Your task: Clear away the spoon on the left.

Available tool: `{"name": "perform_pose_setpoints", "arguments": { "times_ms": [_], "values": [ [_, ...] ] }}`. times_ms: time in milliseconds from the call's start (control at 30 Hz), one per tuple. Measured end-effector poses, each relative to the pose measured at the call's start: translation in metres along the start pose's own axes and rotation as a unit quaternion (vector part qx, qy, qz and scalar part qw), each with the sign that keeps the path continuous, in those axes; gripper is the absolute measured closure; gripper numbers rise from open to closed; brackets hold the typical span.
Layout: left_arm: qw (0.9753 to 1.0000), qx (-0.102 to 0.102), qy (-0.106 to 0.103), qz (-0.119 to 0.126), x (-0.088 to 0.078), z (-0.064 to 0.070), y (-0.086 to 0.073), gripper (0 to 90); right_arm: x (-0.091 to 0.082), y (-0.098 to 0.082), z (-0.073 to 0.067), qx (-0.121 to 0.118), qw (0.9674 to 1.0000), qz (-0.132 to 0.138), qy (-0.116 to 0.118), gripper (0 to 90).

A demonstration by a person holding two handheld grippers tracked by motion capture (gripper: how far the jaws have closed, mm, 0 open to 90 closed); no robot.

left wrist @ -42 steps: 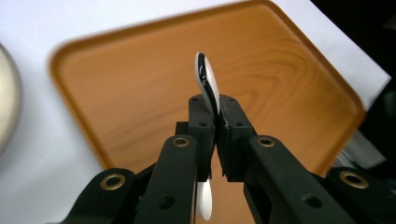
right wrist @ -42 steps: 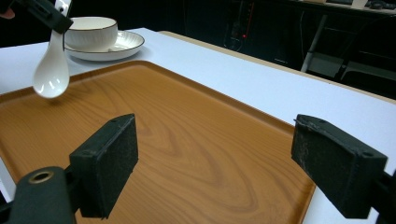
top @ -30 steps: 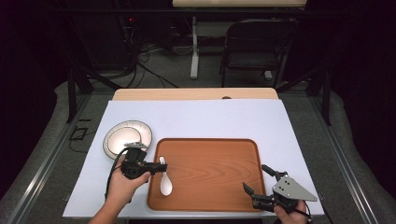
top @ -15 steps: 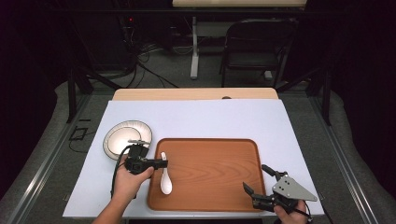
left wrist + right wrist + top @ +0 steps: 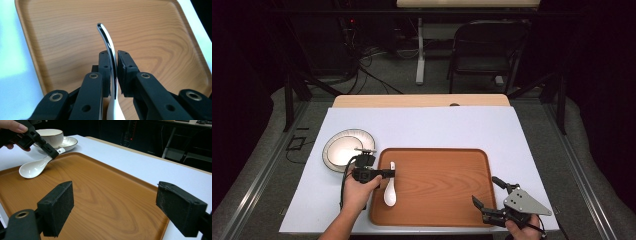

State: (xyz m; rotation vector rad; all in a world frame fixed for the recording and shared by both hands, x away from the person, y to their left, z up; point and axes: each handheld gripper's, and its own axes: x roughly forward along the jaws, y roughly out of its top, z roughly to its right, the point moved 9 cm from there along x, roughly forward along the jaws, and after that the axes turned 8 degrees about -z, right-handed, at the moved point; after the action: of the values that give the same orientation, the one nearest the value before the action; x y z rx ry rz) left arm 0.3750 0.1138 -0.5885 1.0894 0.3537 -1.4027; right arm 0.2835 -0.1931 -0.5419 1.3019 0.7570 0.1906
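Observation:
A white ceramic spoon (image 5: pixel 390 192) lies with its bowl on the left part of the brown wooden tray (image 5: pixel 437 185). Its handle (image 5: pixel 107 42) rises between the pads of my left gripper (image 5: pixel 389 173). The jaws have just been opening. The handle lies against one pad, with a thin gap to the other. In the right gripper view the spoon's bowl (image 5: pixel 32 168) rests on the tray (image 5: pixel 100 195) under the left gripper (image 5: pixel 51 152). My right gripper (image 5: pixel 484 190) stands open and empty over the tray's near right corner.
A white bowl (image 5: pixel 50 136) sits on a white plate (image 5: pixel 344 150) on the pale sheet, just left of the tray. A chair and table legs stand beyond the table's far edge.
My left gripper has sunk a little and edged away from me with the spoon handle between its jaws. The spoon's bowl now rests on the tray. The right gripper has kept still.

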Motion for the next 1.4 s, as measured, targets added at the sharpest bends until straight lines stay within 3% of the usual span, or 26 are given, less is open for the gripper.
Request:
{"name": "perform_pose_setpoints", "arguments": {
  "times_ms": [300, 733, 867, 1167, 1400],
  "values": [
    [0.9996, -0.029, 0.002, -0.002, 0.012, -0.008, -0.001, 80.1, 0.0, 0.0, 0.0, 0.0, 1.0, 0.0, 0.001, 14.2],
    [0.999, -0.038, 0.023, -0.004, 0.02, -0.012, -0.004, 77.9, 0.0, 0.0, 0.0, 0.0, 1.0, 0.0, 0.003, 14.2],
    [0.999, -0.037, 0.026, -0.004, 0.02, -0.013, -0.005, 75.9, 0.0, 0.0, 0.0, 0.0, 1.0, 0.0, 0.003, 14.2],
    [0.9983, -0.023, 0.053, -0.002, 0.017, -0.016, -0.005, 70.3, 0.0, 0.0, 0.0, 0.001, 1.0, 0.0, 0.003, 14.2],
    [0.9972, -0.004, 0.073, 0.018, 0.011, -0.016, -0.003, 58.6, -0.001, 0.0, 0.001, 0.0, 1.0, 0.001, 0.003, 14.2]
  ]
}}
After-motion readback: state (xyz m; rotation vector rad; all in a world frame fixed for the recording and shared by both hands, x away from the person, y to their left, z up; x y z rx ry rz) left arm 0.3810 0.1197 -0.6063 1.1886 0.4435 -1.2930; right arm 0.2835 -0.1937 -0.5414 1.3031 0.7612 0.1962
